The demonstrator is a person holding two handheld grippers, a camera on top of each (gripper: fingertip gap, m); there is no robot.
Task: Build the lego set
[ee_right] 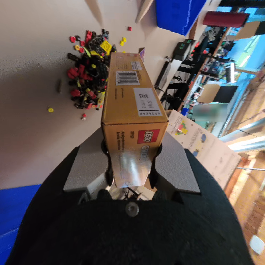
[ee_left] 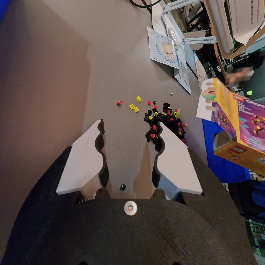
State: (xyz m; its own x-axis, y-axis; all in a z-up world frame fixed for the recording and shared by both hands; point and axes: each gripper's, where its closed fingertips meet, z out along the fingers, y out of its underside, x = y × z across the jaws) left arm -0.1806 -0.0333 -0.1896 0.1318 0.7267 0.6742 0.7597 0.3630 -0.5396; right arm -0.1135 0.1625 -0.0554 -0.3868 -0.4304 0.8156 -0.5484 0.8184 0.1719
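Right gripper: white fingers with wavy black rubber pads are clenched on the yellow-and-purple cardboard lego box, gripped across its short end. The box is held in the air over the table, long axis pointing away from the camera; a barcode sticker and a white printed label are seen on its upper yellow face. In the left wrist view the same box is seen at the right edge, tilted, with an open end flap.

Left gripper: fingers spread wide, nothing held, above the smooth grey matte table.

Loose pile of small black, red and yellow plastic lego pieces lies on the table, partly hidden behind the right-hand finger. A few single yellow and red pieces are scattered just left of the pile. One round black piece is seen lying between the finger bases. Folded paper instruction booklet lies well beyond the pile.
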